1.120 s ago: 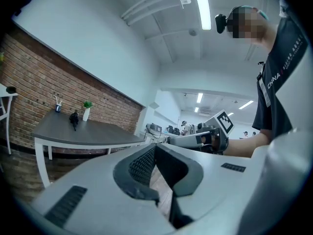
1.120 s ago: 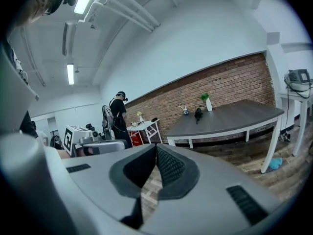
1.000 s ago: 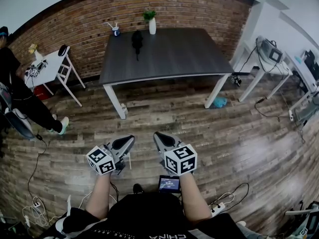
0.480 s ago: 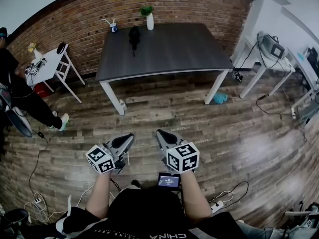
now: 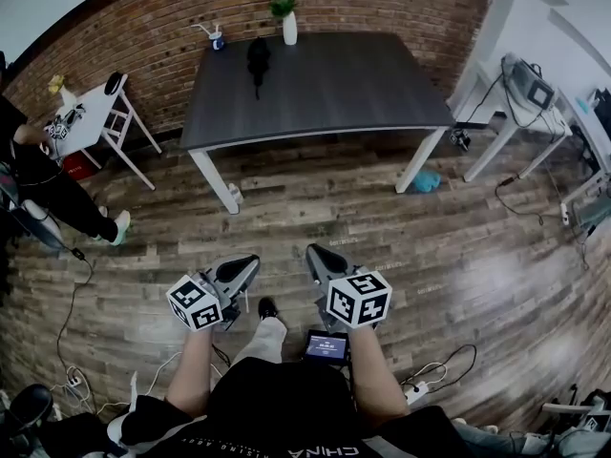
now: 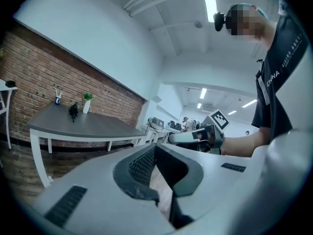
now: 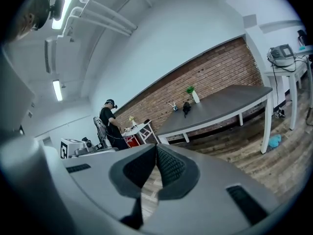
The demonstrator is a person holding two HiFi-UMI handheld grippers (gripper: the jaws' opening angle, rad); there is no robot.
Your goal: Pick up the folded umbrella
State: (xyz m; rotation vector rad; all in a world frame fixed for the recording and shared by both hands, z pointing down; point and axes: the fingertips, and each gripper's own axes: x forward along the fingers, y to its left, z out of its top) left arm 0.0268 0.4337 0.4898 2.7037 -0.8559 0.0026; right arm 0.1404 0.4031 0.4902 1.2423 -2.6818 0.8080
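On the dark rectangular table (image 5: 334, 89), the black folded umbrella (image 5: 258, 57) — left gripper (image 5: 245, 265), right gripper (image 5: 319, 256): ribbed fingers (image 6: 142, 165) pressed together.

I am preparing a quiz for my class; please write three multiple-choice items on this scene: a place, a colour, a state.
1. Where lies the black folded umbrella? A in a basket; B on the dark grey rectangular table, near the white vase; C on a chair.
2. The table's legs are: A white; B black; C red.
3. The left tongs and right tongs are: A both shut, empty; B open; C holding the umbrella.
B: it rests near the vase. A: the legs show white. A: jaws closed, nothing between.
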